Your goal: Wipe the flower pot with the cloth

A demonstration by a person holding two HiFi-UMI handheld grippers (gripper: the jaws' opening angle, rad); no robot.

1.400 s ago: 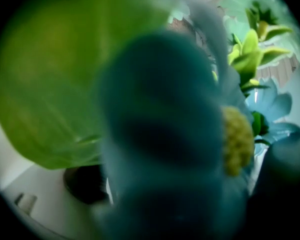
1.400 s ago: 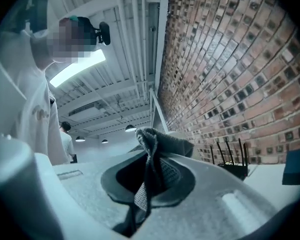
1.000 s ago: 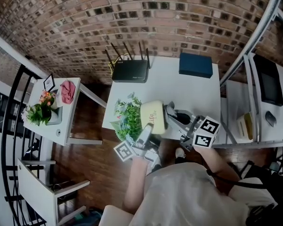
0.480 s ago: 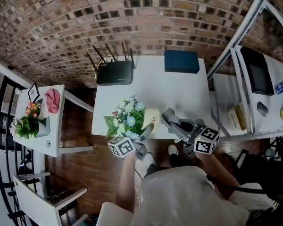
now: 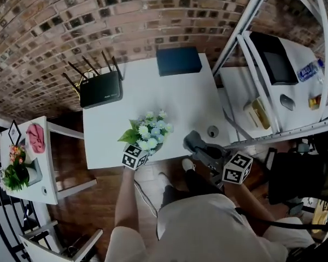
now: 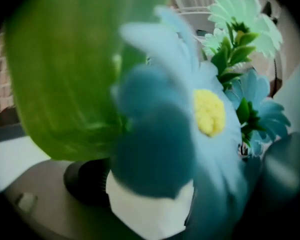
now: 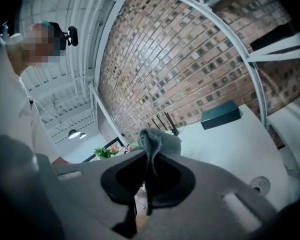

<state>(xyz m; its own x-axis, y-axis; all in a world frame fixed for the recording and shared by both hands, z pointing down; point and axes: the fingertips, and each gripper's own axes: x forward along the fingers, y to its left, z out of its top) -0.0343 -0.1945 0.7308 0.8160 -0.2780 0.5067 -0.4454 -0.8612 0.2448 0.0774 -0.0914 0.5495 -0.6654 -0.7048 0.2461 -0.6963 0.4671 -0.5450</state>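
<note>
The flower pot [image 5: 147,137] stands near the front edge of the white table [image 5: 180,100], and its blue and white flowers hide it from above. My left gripper [image 5: 144,150] reaches in under the blooms. In the left gripper view the flowers fill the picture, and the pot's cream rim [image 6: 150,211] sits pinched between the two jaws. My right gripper [image 5: 195,146] hovers just right of the pot, shut on a grey cloth [image 5: 189,140]. The cloth [image 7: 160,140] bunches up out of the jaws in the right gripper view.
A black router [image 5: 101,89] and a dark blue box [image 5: 179,60] lie at the table's back. A small round object [image 5: 212,131] sits near the right edge. A side table at left carries a pink cloth [image 5: 36,137] and a plant [image 5: 13,171]. A white shelf frame [image 5: 246,48] stands at right.
The pot was tilted and lifted in the left gripper; it has come down and now stands upright on the table. Both grippers have sunk, the right one still holding the cloth.
</note>
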